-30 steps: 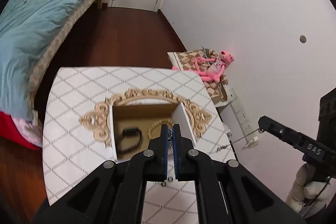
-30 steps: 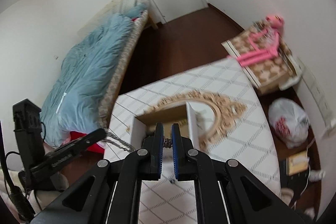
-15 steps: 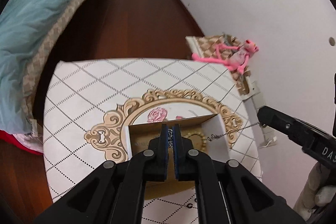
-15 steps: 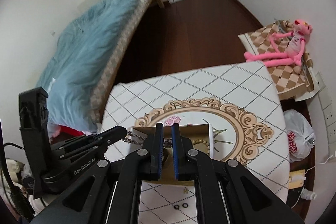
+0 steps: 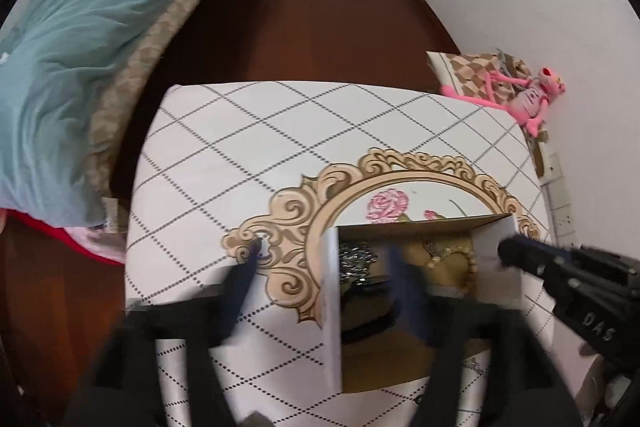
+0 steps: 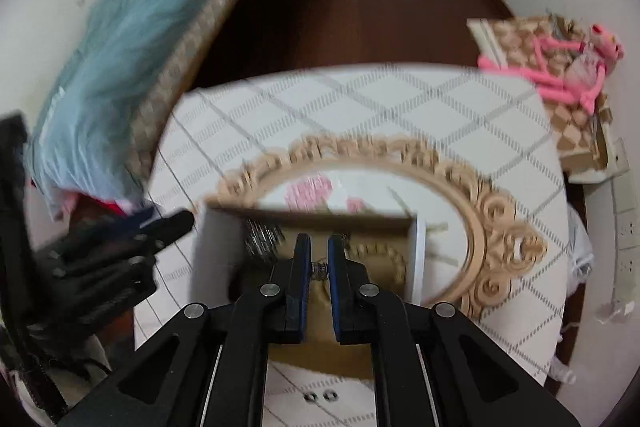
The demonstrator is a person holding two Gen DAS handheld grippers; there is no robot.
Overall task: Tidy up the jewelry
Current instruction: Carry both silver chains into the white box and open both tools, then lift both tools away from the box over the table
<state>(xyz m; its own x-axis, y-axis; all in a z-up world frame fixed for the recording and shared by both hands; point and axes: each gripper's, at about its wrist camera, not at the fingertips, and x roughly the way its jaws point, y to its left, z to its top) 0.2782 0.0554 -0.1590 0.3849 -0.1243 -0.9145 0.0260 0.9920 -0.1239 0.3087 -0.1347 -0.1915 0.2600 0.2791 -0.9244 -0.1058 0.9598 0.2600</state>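
An open cardboard box (image 5: 332, 291) (image 6: 216, 251) stands on the table. Inside lie a heap of silver chain (image 5: 356, 253) (image 6: 262, 241), a gold bead bracelet (image 5: 452, 255) (image 6: 384, 253) and a dark item I cannot make out. My left gripper (image 5: 326, 259) is open wide and blurred, one finger outside the box's left wall, one over its inside. My right gripper (image 6: 319, 247) is shut on the end of the silver chain (image 6: 319, 271) over the box. It shows at the right of the left wrist view (image 5: 504, 253).
The table (image 5: 248, 131) has a white diamond-pattern cloth with a gold oval frame print. Two small dark rings (image 6: 318, 395) lie in front of the box. A bed with a blue quilt (image 5: 68, 39) is at left. A pink plush toy (image 5: 520, 95) lies on a checked box at right.
My left gripper has opened wide and let go of the chain, which now lies heaped in the box. Both grippers have dropped closer to the box. The right gripper still holds its chain end.
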